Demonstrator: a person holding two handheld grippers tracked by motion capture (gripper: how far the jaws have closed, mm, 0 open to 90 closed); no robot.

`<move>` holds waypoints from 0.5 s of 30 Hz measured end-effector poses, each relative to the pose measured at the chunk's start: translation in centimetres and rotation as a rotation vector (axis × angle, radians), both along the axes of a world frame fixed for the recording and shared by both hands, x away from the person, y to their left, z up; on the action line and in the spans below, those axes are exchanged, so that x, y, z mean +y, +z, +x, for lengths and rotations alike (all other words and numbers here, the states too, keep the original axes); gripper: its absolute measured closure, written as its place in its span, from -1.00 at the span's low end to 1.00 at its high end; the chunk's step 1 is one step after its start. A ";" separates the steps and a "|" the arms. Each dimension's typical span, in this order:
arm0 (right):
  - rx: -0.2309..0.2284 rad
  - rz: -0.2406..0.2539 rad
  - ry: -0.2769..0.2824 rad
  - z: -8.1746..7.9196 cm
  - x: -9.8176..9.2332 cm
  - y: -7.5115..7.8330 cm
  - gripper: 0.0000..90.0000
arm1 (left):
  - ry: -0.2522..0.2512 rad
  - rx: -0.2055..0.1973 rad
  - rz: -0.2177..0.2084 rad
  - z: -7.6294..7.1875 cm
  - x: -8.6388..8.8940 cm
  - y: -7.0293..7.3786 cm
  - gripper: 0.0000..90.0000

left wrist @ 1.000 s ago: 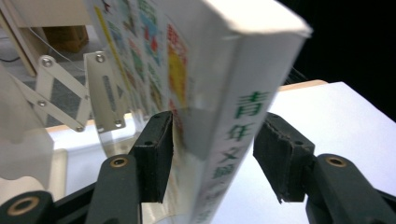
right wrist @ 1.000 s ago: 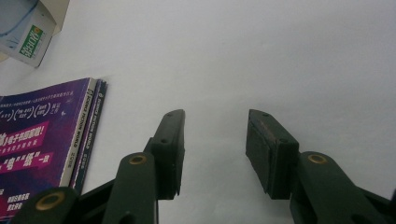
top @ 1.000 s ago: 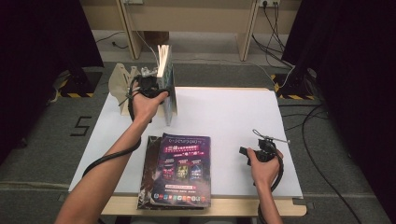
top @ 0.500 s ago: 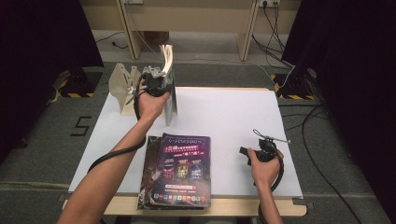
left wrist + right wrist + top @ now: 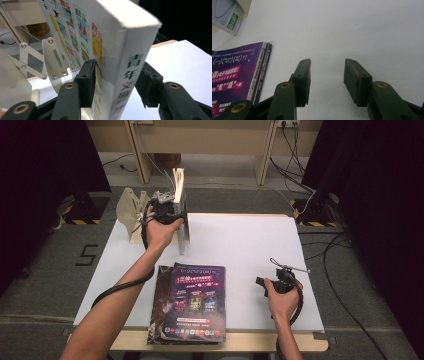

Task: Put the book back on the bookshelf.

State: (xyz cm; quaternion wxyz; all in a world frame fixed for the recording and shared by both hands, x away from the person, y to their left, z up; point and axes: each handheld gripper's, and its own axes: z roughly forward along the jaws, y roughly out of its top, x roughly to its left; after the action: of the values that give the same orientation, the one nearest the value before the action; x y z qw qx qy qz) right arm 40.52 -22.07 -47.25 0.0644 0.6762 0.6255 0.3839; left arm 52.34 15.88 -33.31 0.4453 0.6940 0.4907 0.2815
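High view: against the frame half a second back, the left hand sits in the same spot at the table's far left corner and the right hand has not shifted near the right edge. The left gripper (image 5: 169, 211) meets an upright white book (image 5: 179, 195) that stands in a clear plastic book stand (image 5: 131, 212), its pages fanning a little at the top. The white table (image 5: 240, 245) is a smooth matte board on a pale wooden frame. Two glossy purple magazines (image 5: 195, 301) lie stacked flat at the near edge, the upper one slightly askew on the lower. The right gripper (image 5: 265, 284) rests low above bare tabletop, well apart from the magazines.

Left gripper view: the left gripper's (image 5: 117, 83) jaws have just been opening, and the white book (image 5: 120, 42) stands between them. The ribbed black rubber pad at the left lies against the printed cover; the right pad stands just clear of the spine, so the grip is loose and nothing is clamped. The spine is thick white card with green characters; the cover carries small coloured panels. Behind, the book stand (image 5: 53, 58) shows a clear curved plate riveted to thin white metal struts.

Right gripper view: the right gripper (image 5: 327, 80) holds its jaws wide with nothing between them, above plain white table (image 5: 362, 30). The purple magazines (image 5: 239, 72) lie to the left, spines squared and glossy.
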 end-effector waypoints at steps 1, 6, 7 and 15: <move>-0.001 0.002 0.001 0.0 0.0 0.0 0.27 | -0.002 0.000 0.000 0.0 0.0 0.0 0.14; -0.001 0.006 0.001 0.0 0.2 0.0 0.27 | -0.007 0.005 -0.017 -0.3 0.1 0.2 0.07; -0.001 0.007 0.002 0.0 0.2 0.0 0.27 | -0.010 0.010 -0.018 -0.3 0.1 0.2 0.06; -0.007 -0.001 0.009 0.0 0.4 0.5 0.27 | -0.023 0.032 -0.047 -1.1 0.4 -0.1 -0.05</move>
State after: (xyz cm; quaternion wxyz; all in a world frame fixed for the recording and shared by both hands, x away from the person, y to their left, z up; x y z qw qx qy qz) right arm 40.52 -21.68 -46.73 0.0653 0.6718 0.6286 0.3863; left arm 51.21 16.31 -33.44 0.4570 0.6934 0.4961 0.2535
